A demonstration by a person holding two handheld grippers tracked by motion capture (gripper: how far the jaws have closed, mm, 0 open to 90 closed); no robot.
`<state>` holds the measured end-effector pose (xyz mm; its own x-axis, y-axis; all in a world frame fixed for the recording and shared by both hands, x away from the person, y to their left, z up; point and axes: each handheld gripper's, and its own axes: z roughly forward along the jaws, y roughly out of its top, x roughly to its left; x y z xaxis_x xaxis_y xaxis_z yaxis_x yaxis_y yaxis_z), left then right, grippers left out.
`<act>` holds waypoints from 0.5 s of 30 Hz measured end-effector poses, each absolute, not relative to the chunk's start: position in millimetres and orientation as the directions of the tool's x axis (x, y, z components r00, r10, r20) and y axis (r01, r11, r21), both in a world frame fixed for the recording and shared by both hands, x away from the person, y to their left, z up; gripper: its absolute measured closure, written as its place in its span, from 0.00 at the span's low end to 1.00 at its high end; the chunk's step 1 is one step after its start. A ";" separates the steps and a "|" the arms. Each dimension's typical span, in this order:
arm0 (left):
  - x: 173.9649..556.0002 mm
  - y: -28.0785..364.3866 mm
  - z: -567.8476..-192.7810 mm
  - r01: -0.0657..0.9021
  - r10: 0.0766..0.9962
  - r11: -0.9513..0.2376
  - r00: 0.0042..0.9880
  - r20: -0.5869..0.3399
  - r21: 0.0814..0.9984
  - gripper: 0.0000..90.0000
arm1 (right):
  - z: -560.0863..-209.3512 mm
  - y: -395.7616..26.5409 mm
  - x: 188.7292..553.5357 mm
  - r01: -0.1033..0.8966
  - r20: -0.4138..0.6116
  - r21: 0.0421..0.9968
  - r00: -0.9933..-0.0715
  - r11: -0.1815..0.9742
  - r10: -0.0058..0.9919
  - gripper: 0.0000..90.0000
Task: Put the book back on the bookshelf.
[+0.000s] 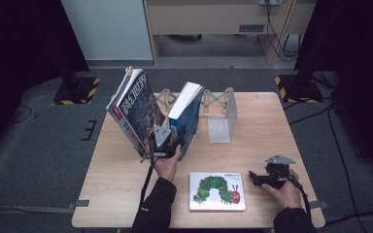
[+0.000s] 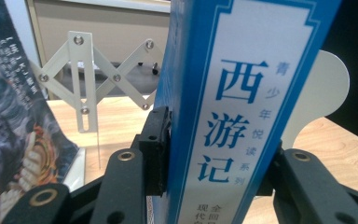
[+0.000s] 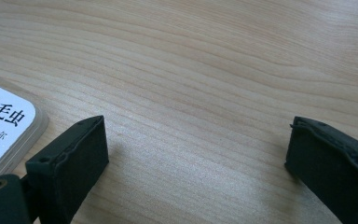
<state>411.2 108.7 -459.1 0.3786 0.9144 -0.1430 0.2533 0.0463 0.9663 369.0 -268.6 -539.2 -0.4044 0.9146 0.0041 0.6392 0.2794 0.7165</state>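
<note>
A thick blue book [image 1: 187, 116] stands tilted on the wooden table [image 1: 126, 170], and my left gripper [image 1: 172, 141] is shut on its spine. In the left gripper view the blue spine [image 2: 233, 121] with its white label sits between both black pads [image 2: 156, 149], which press on it. A dark-covered book [image 1: 137, 109] leans to its left, also seen at the edge as the dark cover [image 2: 14, 140]. My right gripper [image 1: 256, 178] rests low at the table's right front, jaws wide apart over bare wood [image 3: 196, 149], holding nothing.
A white expanding metal book rack [image 1: 221, 114] stands behind the books, its scissor arms [image 2: 93, 79] visible past the spine. A white picture book with a green caterpillar [image 1: 217, 191] lies flat near the front edge, its corner [image 3: 2, 130] beside my right gripper.
</note>
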 end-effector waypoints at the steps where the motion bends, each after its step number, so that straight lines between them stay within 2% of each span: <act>1: 411.7 107.9 -459.1 0.254 0.914 0.046 0.379 -0.143 0.966 0.64 | -539.2 -268.6 369.0 0.639 0.004 0.717 -0.405 0.280 0.915 0.06; 7: 407.2 109.9 -462.5 0.256 0.910 0.043 0.389 -0.143 0.966 0.62 | -539.2 -268.7 368.9 0.638 0.002 0.716 -0.407 0.282 0.914 0.06; 10: 403.1 111.7 -468.6 0.272 0.913 0.005 0.392 -0.115 0.962 0.61 | -539.2 -268.6 368.9 0.639 0.004 0.717 -0.404 0.279 0.915 0.06; 15: 397.1 116.3 -479.5 0.281 0.904 0.023 0.404 -0.140 0.959 0.62 | -539.2 -268.6 368.9 0.639 0.004 0.717 -0.404 0.279 0.915 0.06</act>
